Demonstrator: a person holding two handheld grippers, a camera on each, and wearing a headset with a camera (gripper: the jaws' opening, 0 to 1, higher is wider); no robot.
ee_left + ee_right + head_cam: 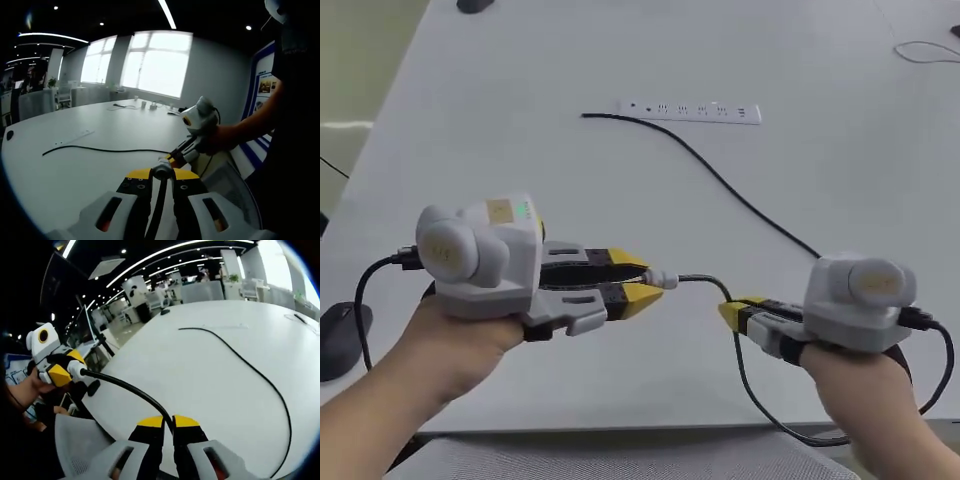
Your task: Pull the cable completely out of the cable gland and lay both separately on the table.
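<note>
Head view check, not done yet: got the cable gland (661, 280) pinched in the left gripper (642, 280), held up over the near edge of the worktop (520, 120), with the black cable (700, 278) threaded in it and clamped tight by the right gripper (728, 311) close by. Still need to pull the whole length clear, most of it trailing off toward the far edge, then lay both down apart.

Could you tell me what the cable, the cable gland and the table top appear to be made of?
The cable is matte black and bends softly, so likely a rubber or PVC sheath. The cable gland is pale grey with a dull sheen, probably plastic, though too small to be sure. The table top is smooth white with faint reflections and looks like laminate.
</note>
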